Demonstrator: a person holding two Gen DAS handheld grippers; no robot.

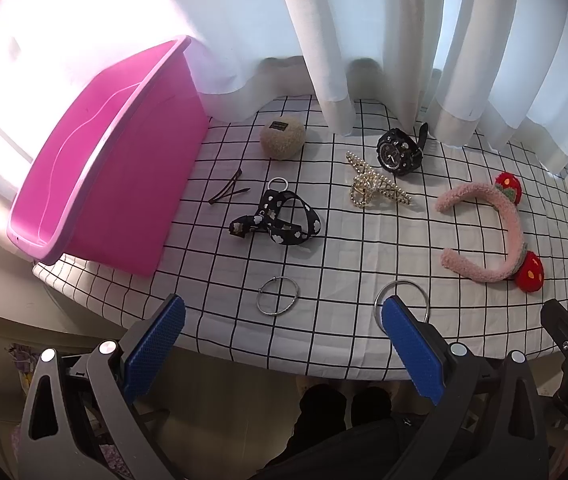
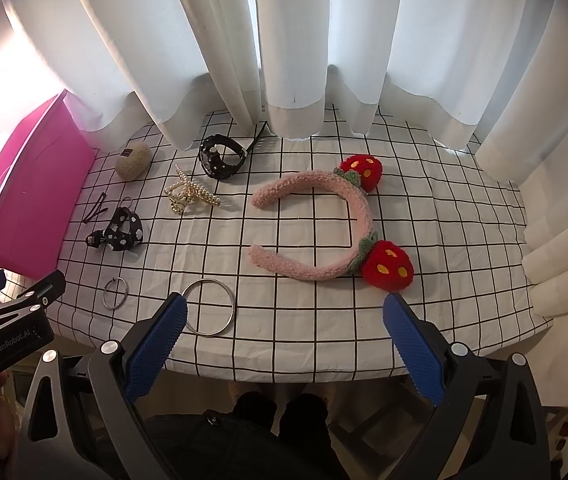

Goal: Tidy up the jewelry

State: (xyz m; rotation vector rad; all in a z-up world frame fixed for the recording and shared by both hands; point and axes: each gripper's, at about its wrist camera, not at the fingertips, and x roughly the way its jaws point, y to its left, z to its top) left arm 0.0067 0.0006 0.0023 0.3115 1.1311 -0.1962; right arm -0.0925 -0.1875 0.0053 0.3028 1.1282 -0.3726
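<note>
1. Left gripper: jaws spread wide, nothing between the blue pads. It hangs at the near edge of the table, approx. 6 o'clock in its own view.
2. Right gripper: jaws also spread wide, holding nothing, at the near table edge. The left unit shows at 8 o'clock in the right wrist view.
3. Table cloth: white w/ black grid, covers the table. White curtains hang behind at 12 o'clock.
4. Pink bin: stands on the cloth at 9–10 o'clock in the left view. Visible interior holds no items.
5. Items on the cloth, all outside the bin:
   - Large metal ring: near edge, just beside the right unit's left pad.
   - Small bangle: near edge, 12 o'clock of the left unit, apart from the large ring.
   - Black patterned strap w/ ring: centre-left.
   - Dark hair pins: between strap and bin.
   - Beige fuzzy ball: far side, near the bin corner.
   - Pearl hair claw: centre, just beside the watch.
   - Black watch: far side, by the curtain hem.
   - Pink headband w/ two red strawberries: lies flat, 12 o'clock of the right unit, open side facing the other items.
</note>
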